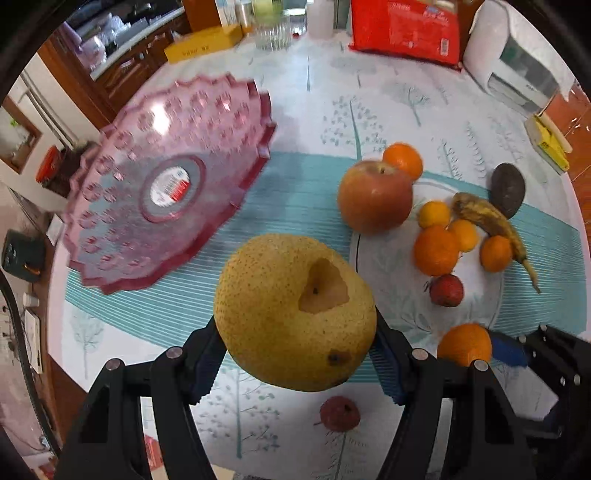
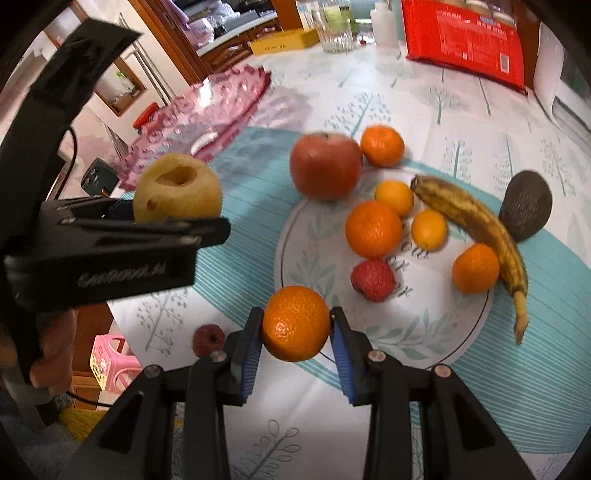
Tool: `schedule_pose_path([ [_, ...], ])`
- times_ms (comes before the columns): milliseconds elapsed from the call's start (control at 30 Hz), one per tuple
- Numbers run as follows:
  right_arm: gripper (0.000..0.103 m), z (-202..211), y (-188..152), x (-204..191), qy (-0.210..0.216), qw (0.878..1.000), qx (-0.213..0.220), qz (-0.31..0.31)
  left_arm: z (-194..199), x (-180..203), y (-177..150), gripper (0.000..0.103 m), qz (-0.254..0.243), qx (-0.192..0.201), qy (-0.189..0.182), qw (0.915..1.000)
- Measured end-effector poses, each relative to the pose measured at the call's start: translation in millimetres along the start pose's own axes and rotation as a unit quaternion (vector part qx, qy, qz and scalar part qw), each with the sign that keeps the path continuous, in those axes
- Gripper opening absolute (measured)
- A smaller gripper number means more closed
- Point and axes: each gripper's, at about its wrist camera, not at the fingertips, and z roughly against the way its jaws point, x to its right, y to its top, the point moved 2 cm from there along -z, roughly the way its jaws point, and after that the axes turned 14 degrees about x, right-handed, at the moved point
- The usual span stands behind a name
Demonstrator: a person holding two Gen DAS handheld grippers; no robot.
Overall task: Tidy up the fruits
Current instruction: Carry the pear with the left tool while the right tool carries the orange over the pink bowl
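My left gripper (image 1: 297, 360) is shut on a large yellow pear (image 1: 295, 314) and holds it above the table, right of a pink scalloped plate (image 1: 166, 177). My right gripper (image 2: 295, 332) is shut on an orange (image 2: 295, 323), which also shows in the left wrist view (image 1: 463, 345). The pear in the left gripper shows in the right wrist view (image 2: 177, 190). On the table lie a red apple (image 2: 325, 166), several oranges (image 2: 373, 229), a browned banana (image 2: 476, 225), a dark avocado (image 2: 526, 205) and a red lychee (image 2: 373, 278).
Another small red fruit (image 1: 340, 413) lies near the table's front edge. A red bag (image 1: 406, 26), a glass (image 1: 273, 33), a yellow box (image 1: 203, 44) and a white appliance (image 1: 517, 62) stand at the back. A pink stool (image 2: 110, 362) stands beside the table.
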Motion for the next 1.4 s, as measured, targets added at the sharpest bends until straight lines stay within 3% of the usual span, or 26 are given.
schedule_pose_path([
  [400, 0.036, 30, 39, -19, 0.014, 0.997, 0.074, 0.008, 83, -49, 27, 0.069, 0.019, 0.084, 0.034, 0.9957],
  [667, 0.036, 40, 66, -53, -0.002, 0.994, 0.107, 0.032, 108, -102, 53, 0.069, 0.031, 0.126, 0.036, 0.9909],
  [1167, 0.036, -1, 157, -142, -0.079, 0.984, 0.152, -0.052, 71, -234, 101, 0.069, -0.030, 0.145, -0.024, 0.9887],
  [1400, 0.036, -54, 175, -168, -0.093, 0.985, 0.124, -0.078, 25, -266, 120, 0.069, -0.052, 0.120, -0.049, 0.9902],
])
